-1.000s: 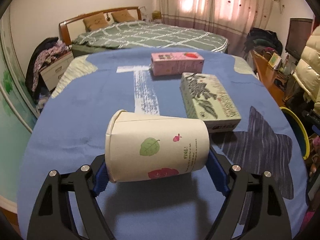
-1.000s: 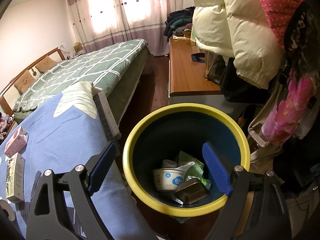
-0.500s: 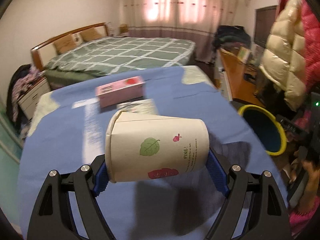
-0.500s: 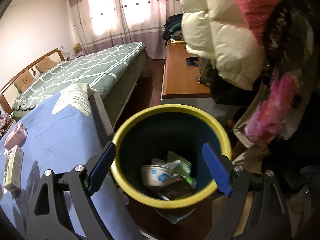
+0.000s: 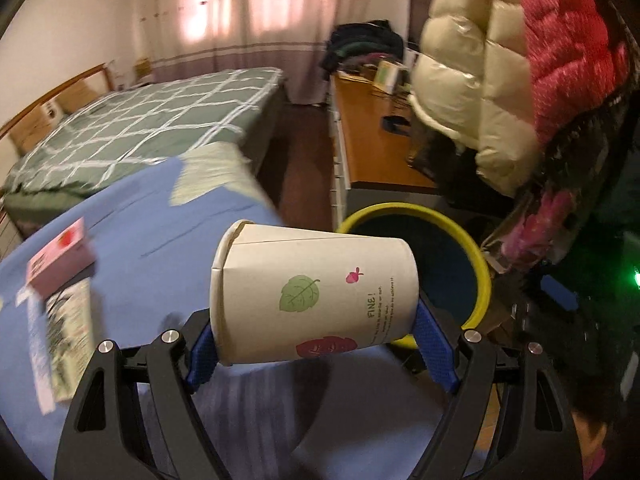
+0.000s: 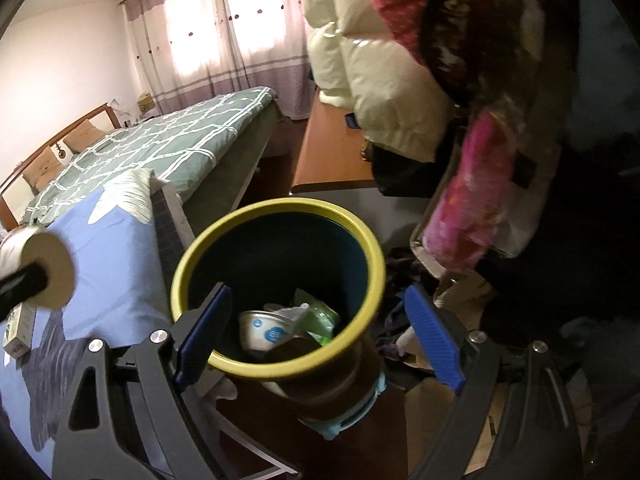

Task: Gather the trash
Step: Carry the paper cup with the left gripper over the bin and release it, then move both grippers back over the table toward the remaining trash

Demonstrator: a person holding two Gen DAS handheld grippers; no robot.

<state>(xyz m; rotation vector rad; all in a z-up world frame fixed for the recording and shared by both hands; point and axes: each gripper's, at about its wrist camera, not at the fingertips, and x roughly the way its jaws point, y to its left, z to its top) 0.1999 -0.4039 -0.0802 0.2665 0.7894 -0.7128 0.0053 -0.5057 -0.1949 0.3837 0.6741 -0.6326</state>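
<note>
The left gripper (image 5: 316, 330) clamps a paper cup (image 5: 314, 294) lying sideways, above the blue cloth's (image 5: 152, 248) edge beside the yellow-rimmed bin (image 5: 478, 258). The right gripper (image 6: 320, 334) gapes wide and empty over that bin, trash inside

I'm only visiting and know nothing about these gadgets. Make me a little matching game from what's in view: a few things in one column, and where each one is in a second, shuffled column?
Things:
1. paper cup
2. pink carton
3. yogurt tub
4. cream puffer jacket

Places:
A. hanging above the wooden desk
B. lying on the blue cloth
C. at the bottom of the yellow-rimmed bin
D. clamped sideways in the left gripper

Pairs: 1-D, 2-B, 3-C, 4-A
</note>
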